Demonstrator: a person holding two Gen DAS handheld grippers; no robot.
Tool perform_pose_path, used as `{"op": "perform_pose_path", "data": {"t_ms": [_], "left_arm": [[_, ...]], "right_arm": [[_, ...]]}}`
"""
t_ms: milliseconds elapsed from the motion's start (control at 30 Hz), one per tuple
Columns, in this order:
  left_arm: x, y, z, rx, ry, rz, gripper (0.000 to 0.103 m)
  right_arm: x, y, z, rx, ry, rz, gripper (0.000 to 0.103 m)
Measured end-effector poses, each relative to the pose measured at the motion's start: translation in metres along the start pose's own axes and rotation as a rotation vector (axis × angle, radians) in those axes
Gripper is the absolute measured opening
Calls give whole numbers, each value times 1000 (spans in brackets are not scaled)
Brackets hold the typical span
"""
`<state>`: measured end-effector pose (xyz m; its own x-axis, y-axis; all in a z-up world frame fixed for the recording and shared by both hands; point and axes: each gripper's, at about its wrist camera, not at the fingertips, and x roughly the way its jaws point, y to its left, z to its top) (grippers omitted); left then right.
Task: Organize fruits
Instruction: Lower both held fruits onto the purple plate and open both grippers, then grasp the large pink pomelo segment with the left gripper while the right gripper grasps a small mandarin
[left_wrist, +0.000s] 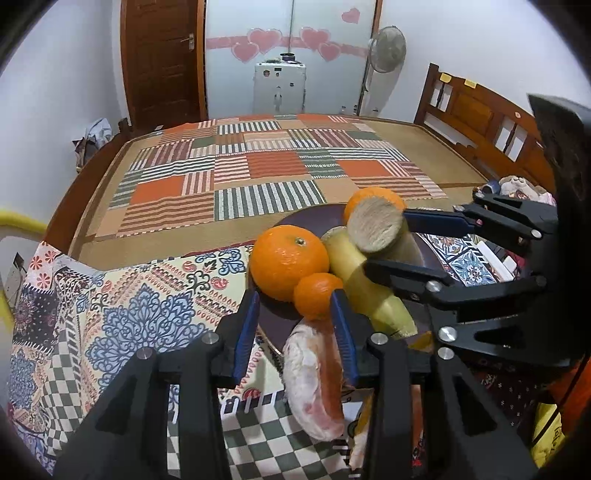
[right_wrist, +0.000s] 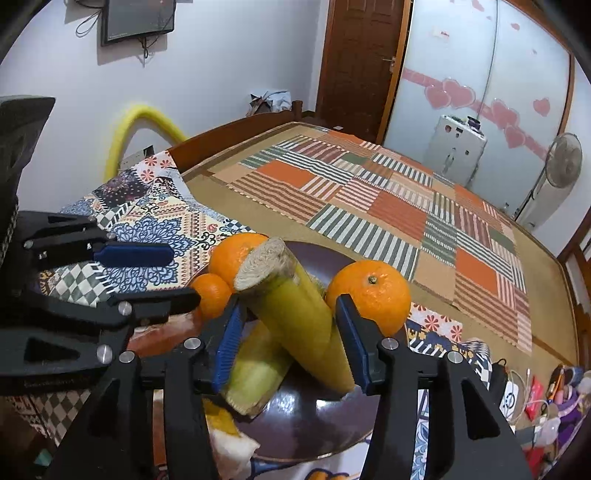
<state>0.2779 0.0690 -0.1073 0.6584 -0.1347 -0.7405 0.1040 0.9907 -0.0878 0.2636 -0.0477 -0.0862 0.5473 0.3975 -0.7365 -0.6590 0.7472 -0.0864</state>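
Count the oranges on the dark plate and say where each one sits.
3. A large orange at the plate's left edge in the left wrist view, a small orange touching it in front, and another large orange behind the sugarcane pieces. Others may be hidden.

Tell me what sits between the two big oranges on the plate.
The upper sugarcane piece leans between the left big orange and the right big orange on the dark plate, clearest in the right wrist view.
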Motion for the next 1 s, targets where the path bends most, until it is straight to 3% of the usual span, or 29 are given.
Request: {"op": "perform_pose_path", "data": {"t_ms": [133, 567, 800, 1000], "left_arm": [[-11, 4, -3, -12, -11, 2, 40], [-61, -8, -24, -12, -57, -3, 41], [-81, -23, -44, 12, -84, 7, 60], [-75, -40, -67, 46, -49, -7, 67]], "right_arm": [[-16, 1, -3, 5, -27, -3, 54], [-76, -9, -25, 121, -132, -22, 55], [-96, -8, -56, 170, -154, -43, 55], [-99, -9, -85, 196, -131, -59, 55]]}}
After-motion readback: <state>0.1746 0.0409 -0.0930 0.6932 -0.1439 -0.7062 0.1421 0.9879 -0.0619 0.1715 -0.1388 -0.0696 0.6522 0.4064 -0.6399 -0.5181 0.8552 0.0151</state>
